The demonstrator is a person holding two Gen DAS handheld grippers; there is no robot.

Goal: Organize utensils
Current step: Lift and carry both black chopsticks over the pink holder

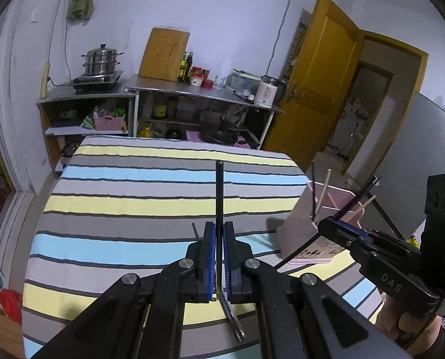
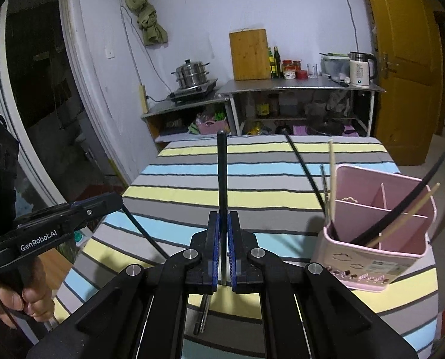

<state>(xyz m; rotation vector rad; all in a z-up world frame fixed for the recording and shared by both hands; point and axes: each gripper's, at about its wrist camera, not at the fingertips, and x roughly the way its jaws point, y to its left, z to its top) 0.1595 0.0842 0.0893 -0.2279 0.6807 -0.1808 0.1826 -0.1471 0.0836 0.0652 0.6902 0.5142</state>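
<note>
My left gripper (image 1: 218, 227) is shut on a black chopstick (image 1: 219, 188) that stands up between its blue pads. My right gripper (image 2: 223, 218) is shut on another black chopstick (image 2: 222, 167), also upright. Both are held above the striped table (image 2: 252, 185). A pink divided utensil holder (image 2: 372, 254) stands at the table's right, just right of my right gripper. It holds black chopsticks (image 2: 402, 206) and wooden chopsticks (image 2: 331, 164) leaning outward. In the left wrist view, the right gripper (image 1: 342, 230) hangs in front of the holder (image 1: 297, 224). The left gripper (image 2: 103, 206) shows at the left of the right wrist view.
More utensils lie on the cloth below the grippers: a metal-tipped one (image 1: 237, 326) and a dark pair (image 2: 203, 314). Beyond the table are steel shelves (image 2: 297, 86) with a steamer pot (image 2: 192, 73), cutting board, bottles and kettle. A yellow door (image 1: 321, 68) stands open at right.
</note>
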